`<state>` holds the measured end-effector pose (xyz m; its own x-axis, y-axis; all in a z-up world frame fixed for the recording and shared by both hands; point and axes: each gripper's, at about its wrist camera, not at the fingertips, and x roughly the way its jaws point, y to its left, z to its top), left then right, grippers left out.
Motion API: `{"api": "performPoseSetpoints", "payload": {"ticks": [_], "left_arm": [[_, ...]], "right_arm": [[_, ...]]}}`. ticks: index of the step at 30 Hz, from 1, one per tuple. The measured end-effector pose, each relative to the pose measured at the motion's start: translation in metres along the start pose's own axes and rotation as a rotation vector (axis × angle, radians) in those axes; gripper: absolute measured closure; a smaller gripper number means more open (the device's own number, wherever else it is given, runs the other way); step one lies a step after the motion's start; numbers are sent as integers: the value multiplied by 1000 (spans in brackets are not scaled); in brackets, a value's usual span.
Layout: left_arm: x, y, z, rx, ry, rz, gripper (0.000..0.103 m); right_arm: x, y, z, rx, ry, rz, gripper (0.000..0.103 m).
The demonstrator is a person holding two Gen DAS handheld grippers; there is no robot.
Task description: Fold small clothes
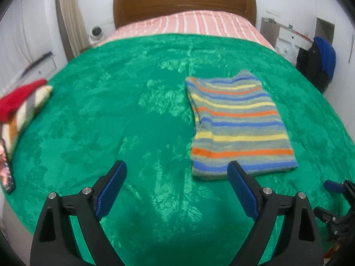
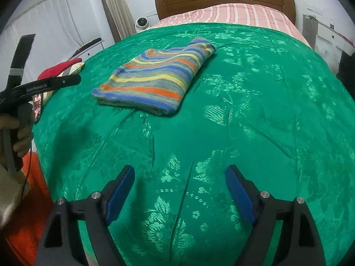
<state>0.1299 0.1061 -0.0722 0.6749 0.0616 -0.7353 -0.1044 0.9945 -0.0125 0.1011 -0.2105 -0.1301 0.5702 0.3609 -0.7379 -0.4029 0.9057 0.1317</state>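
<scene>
A folded knit garment [image 1: 239,122] with blue, orange, yellow and grey stripes lies flat on the green bedspread [image 1: 133,110]. In the left wrist view my left gripper [image 1: 177,166] hovers open over bare bedspread just left of the garment's near edge. Its right pad is close to that near edge, and nothing sits between the blue pads. In the right wrist view the garment [image 2: 159,82] lies farther off, to the upper left. My right gripper [image 2: 180,169] is open over bare bedspread [image 2: 244,110], well short of the garment.
A pile of red and striped clothes [image 1: 22,102] lies at the bed's left edge beside a patterned flat object [image 1: 5,166]. A person's hand [image 2: 20,133] holds the left tool. The wooden headboard [image 1: 184,2], pink striped bedding [image 1: 188,24] and dark hanging clothes [image 1: 317,62] are beyond.
</scene>
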Motion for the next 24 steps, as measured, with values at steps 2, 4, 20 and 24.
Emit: {"api": "performPoseSetpoints", "payload": {"ticks": [2,4,20,24], "left_arm": [[9,13,9,-46,15,-81,10],[21,25,23,-99,12,-166,9],[167,-7,87,-77,334,-324,87],[146,-21,86,-25,249,-253,91]], "right_arm": [[1,-2,5,7,-3,9,20],[4,-7,17,37,-9,25,20],[165,-54,181,430,101,263,60],[155,11,190,96,65,-16,76]]}}
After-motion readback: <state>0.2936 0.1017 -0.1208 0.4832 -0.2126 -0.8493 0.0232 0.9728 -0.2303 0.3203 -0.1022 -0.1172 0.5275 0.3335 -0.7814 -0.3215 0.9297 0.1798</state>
